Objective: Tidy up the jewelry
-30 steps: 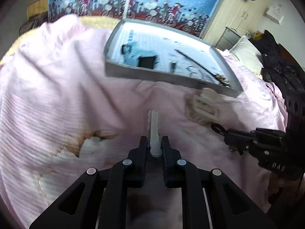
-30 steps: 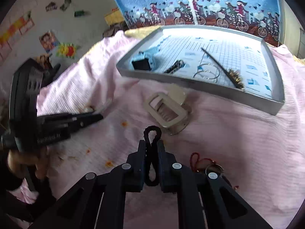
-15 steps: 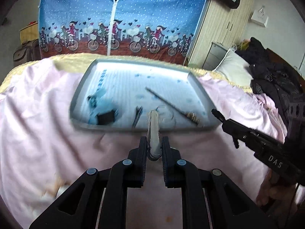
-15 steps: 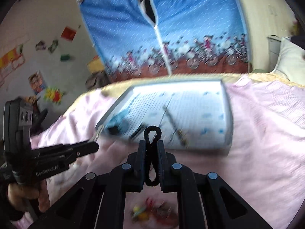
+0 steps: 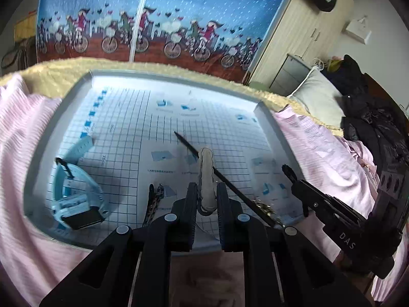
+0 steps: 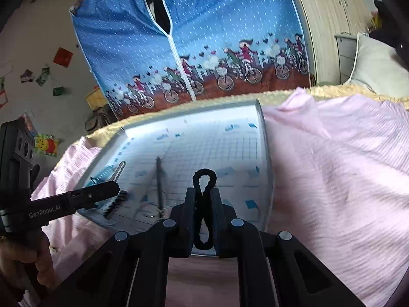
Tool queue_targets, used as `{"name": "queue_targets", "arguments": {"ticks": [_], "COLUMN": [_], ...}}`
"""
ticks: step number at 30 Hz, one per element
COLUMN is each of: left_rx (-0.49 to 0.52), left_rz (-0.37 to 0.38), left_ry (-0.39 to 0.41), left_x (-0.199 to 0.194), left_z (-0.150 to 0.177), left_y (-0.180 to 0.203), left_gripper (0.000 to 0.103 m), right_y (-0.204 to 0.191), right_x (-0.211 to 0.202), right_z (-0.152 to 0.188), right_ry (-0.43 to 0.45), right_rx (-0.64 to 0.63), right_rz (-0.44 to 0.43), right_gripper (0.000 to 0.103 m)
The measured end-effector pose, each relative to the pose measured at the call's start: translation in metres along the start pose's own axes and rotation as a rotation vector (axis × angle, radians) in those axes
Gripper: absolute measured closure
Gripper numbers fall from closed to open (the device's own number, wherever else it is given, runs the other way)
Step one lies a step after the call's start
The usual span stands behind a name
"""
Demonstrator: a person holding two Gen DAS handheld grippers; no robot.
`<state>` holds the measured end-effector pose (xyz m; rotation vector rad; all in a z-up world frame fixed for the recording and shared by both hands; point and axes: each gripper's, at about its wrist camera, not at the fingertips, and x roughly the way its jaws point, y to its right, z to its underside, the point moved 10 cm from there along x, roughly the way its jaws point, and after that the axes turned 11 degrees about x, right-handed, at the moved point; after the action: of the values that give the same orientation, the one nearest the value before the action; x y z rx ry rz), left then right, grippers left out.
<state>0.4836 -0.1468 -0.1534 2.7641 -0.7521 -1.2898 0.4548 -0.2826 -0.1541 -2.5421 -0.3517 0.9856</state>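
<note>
My left gripper (image 5: pixel 206 194) is shut on a cream wavy hair clip (image 5: pixel 206 174), held above the near edge of the grey tray (image 5: pixel 58 107). In the tray lie a light-blue watch (image 5: pixel 74 194), a dark hair clip (image 5: pixel 153 200) and a long black hair stick (image 5: pixel 219 176) with a gold end. My right gripper (image 6: pixel 203 199) is shut on a black hair tie (image 6: pixel 203 179), also over the tray (image 6: pixel 265 153) near its right side. The other gripper (image 6: pixel 76 199) shows at the left in the right wrist view, and the right one (image 5: pixel 319 202) at the right in the left wrist view.
The tray rests on a pink bedsheet (image 6: pixel 332 179) over a cream blanket (image 5: pixel 58 71). A blue printed curtain (image 5: pixel 153 12) hangs behind. A pillow (image 5: pixel 317 99) and dark clothes (image 5: pixel 370 117) lie at the right, with a wooden wardrobe (image 5: pixel 301 33) beyond.
Both grippers rose from the pink sheet and moved forward over the tray, still holding the cream clip and the black hair tie. The beige buckle and red trinket left view.
</note>
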Motion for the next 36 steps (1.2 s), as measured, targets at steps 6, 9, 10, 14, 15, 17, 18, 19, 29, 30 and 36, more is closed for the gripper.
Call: {"name": "queue_targets", "arguments": {"ticks": [6,9,10,14,15,17,18,19,29,30,36], "left_rx": [-0.003,-0.005,-0.013,-0.054,-0.063,-0.081,-0.098,-0.128,-0.146,-0.140,-0.104], "left_rz": [-0.006,-0.016,-0.015,-0.036,-0.047,-0.067,-0.070,-0.060,-0.139,-0.154,-0.197], "left_ry": [-0.049,-0.061,-0.065,-0.080,-0.080,-0.080,-0.076,-0.065,0.108,0.140,0.199], "left_x": [0.019,0.023,0.024,0.024,0.021,0.016,0.013,0.007,-0.071,-0.083,-0.131], "left_z": [0.005,0.007,0.009,0.012,0.012,0.013,0.012,0.012,0.005,0.005,0.021], "left_y": [-0.009,-0.009,-0.010,-0.016,-0.018,-0.022,-0.023,-0.025,-0.030,-0.029,-0.020], "left_gripper": [0.091,0.091,0.091,0.091,0.090,0.080,0.070,0.066,0.002,0.002,0.002], "right_y": [0.001,0.004,0.004,0.007,0.007,0.008,0.008,0.008,-0.003,-0.006,-0.036], "right_x": [0.009,0.008,0.009,0.007,0.007,0.005,0.004,0.003,-0.029,-0.035,-0.077], "right_z": [0.004,0.005,0.005,0.003,0.003,0.003,0.002,0.001,-0.018,-0.020,-0.010], "right_ry": [-0.031,-0.034,-0.036,-0.035,-0.036,-0.032,-0.028,-0.024,0.086,0.106,0.175], "right_rx": [-0.044,-0.033,-0.029,-0.025,-0.031,-0.038,-0.038,-0.038,-0.043,-0.045,-0.137], "right_rz": [0.015,0.015,0.016,0.040,0.050,0.075,0.077,0.083,0.062,0.058,0.027], "right_gripper": [0.089,0.089,0.088,0.074,0.071,0.064,0.060,0.057,0.005,0.000,0.000]}}
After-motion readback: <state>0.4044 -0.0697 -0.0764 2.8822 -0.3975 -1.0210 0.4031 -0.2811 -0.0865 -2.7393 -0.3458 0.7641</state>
